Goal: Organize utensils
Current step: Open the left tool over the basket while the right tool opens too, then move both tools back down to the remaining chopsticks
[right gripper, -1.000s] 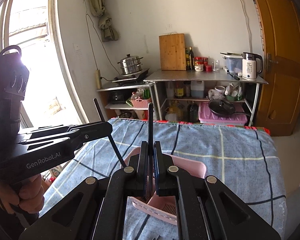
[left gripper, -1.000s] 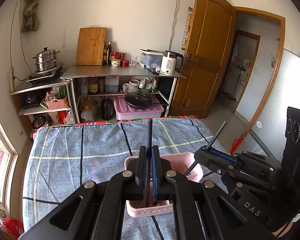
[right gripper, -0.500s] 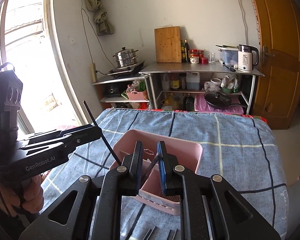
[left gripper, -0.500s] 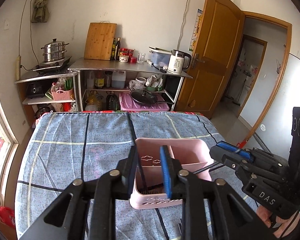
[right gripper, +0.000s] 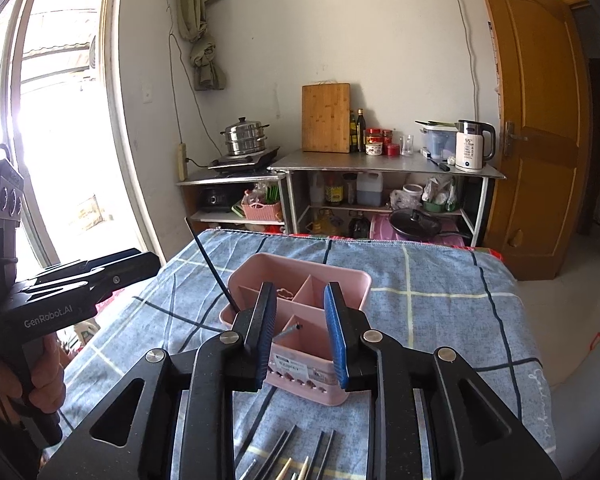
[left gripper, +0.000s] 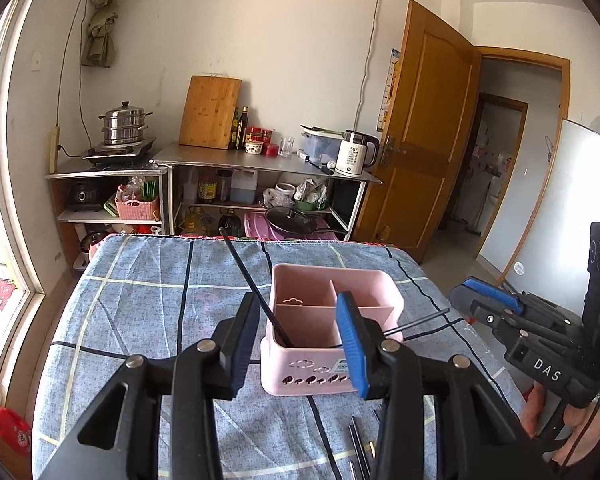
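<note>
Left wrist view: the pink utensil caddy [left gripper: 332,332] sits on the blue plaid tablecloth [left gripper: 140,300] right in front of the left gripper [left gripper: 300,340]. Its jaws have just been opening and now stand apart, gripping nothing. One black chopstick [left gripper: 252,284] leans out of the caddy's near compartment toward the left, a second black chopstick [left gripper: 420,320] lies tipped over its right rim. The back compartments look bare, though the fingers cover part of the near one. More chopsticks [left gripper: 358,448] on the cloth are mostly cut off by the bottom edge. The right gripper [left gripper: 484,304] is off to the right.

Right wrist view: the right gripper [right gripper: 300,328] has also just been opening, jaws released, nothing pinched. The caddy [right gripper: 300,280] sits just past it. A chopstick [right gripper: 210,264] leans out its left side, another chopstick's tip [right gripper: 288,330] pokes up between the fingers. Loose chopsticks [right gripper: 292,456] on the cloth below are half hidden
</note>
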Motion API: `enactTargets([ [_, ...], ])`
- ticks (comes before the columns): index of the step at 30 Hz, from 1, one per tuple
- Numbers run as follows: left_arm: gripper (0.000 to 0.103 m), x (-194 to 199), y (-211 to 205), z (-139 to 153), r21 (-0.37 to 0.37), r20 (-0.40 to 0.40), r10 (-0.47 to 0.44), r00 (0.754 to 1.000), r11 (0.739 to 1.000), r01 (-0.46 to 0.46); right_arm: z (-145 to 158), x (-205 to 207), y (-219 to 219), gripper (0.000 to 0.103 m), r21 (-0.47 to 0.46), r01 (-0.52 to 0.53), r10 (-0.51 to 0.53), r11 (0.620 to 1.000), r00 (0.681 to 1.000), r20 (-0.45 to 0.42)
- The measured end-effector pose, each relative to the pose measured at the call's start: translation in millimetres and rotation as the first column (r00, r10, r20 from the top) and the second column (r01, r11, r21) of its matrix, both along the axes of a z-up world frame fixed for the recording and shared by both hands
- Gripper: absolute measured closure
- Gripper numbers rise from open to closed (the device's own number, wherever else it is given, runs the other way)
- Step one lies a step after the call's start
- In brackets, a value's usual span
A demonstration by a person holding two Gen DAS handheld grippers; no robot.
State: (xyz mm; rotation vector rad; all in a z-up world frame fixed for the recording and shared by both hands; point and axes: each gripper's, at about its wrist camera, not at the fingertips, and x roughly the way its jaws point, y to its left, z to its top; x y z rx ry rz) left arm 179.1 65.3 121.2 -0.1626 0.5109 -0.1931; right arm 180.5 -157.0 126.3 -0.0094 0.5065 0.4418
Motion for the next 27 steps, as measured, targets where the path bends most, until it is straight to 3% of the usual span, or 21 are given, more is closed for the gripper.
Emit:
enactTargets([
  [10, 0.059, -57, -21, -23, 0.012, 0.011, -0.001, 1.000, 1.000, 0.001, -12, -55, -25, 0.077, 0.027, 0.046, -0.047, 0.999, 0.999, 0.021],
  [27, 0.059, -116, -44, -72, 0.057, -0.035, 0.044, 0.998, 0.998, -0.042, -66, -111, -42, 0.076, 0.002, 0.038, -0.038, 0.999, 0.997, -0.067],
])
